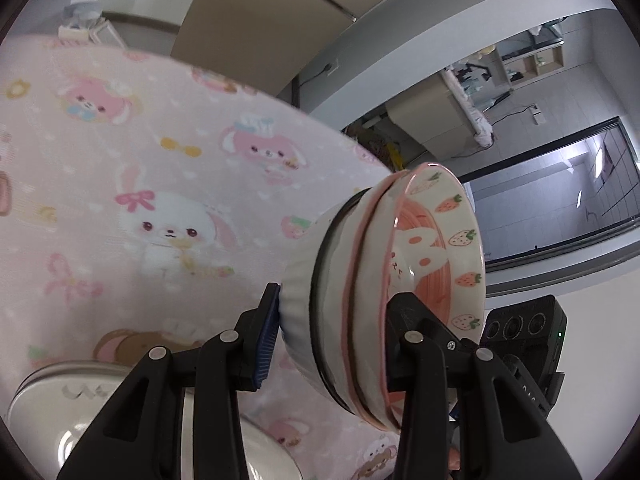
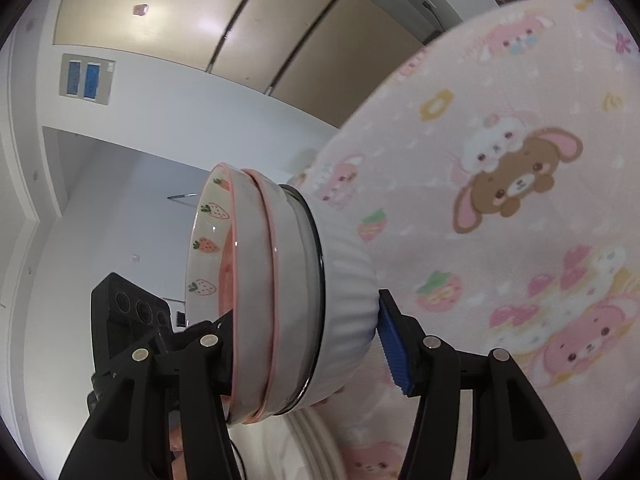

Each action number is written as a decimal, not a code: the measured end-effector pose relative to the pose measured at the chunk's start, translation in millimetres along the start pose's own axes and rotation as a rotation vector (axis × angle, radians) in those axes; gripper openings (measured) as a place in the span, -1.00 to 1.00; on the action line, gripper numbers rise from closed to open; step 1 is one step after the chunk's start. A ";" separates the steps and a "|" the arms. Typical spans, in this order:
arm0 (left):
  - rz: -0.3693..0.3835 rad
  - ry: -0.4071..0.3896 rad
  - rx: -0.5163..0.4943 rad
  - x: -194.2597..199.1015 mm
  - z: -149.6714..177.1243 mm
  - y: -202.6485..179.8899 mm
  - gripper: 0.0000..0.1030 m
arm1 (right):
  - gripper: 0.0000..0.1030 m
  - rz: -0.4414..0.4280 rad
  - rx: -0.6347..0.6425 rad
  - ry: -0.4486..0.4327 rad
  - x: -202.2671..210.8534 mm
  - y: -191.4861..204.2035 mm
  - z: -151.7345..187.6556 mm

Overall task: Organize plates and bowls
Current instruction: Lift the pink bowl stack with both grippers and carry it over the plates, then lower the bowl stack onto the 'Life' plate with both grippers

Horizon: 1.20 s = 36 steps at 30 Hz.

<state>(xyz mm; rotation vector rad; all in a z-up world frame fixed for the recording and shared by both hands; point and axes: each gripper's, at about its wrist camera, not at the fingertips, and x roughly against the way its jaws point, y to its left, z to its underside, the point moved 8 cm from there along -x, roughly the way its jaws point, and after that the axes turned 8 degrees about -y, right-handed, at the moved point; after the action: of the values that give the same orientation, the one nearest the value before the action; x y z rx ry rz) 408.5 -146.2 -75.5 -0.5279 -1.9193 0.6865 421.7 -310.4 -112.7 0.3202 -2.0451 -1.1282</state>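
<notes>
A stack of bowls is held up on its side in the air above the pink bunny cloth on the bench. The left gripper and the right gripper each squeeze the stack between black fingers, one with a bumpy blue pad. The top bowl is smooth and shiny with pink rims, strawberries and carrots; the bottom bowl is white with ridges.

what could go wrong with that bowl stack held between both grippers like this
The stack of bowls is held on its side, pinched end to end by the left gripper and right gripper. If either eases off, the nested bowls could slide apart and drop onto the pink tablecloth. Lowering it could also knock the white dish just below.
</notes>
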 end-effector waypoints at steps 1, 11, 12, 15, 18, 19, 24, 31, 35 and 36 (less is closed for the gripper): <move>0.001 -0.010 -0.001 5.8 -0.2 -1.0 -0.27 | 0.11 -0.005 0.011 0.002 2.8 6.9 0.3; 0.004 -0.155 -0.006 101.0 6.2 10.9 -0.27 | 0.12 -0.057 0.123 0.032 21.8 89.3 37.0; -0.003 -0.162 -0.002 107.4 8.5 14.0 -0.27 | 0.11 -0.066 0.142 0.040 23.2 98.9 44.6; -0.036 -0.184 0.001 126.4 19.7 23.7 -0.27 | 0.11 -0.057 0.154 0.076 22.1 113.8 64.1; -0.032 -0.189 0.023 141.8 32.0 35.6 -0.26 | 0.11 -0.048 0.163 0.108 23.5 125.4 85.7; -0.032 -0.190 0.028 146.3 37.2 39.4 -0.27 | 0.11 -0.051 0.163 0.112 24.9 127.5 91.1; -0.049 -0.200 0.015 161.5 62.1 50.4 -0.27 | 0.11 -0.052 0.168 0.132 30.0 128.7 123.4; -0.054 -0.194 0.003 161.7 90.0 67.7 -0.27 | 0.11 -0.055 0.161 0.169 33.5 112.1 156.0; -0.043 -0.182 0.021 151.2 95.1 80.9 -0.27 | 0.11 -0.039 0.154 0.195 23.9 101.7 162.3; -0.039 -0.179 0.025 148.8 96.3 83.6 -0.27 | 0.11 -0.034 0.158 0.199 20.8 98.6 163.3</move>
<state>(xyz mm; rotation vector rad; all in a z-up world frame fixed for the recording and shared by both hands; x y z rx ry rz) 264.8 -13.3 -66.3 -0.4244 -2.0796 0.7528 302.9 -164.6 -74.6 0.5273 -1.9608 -0.9170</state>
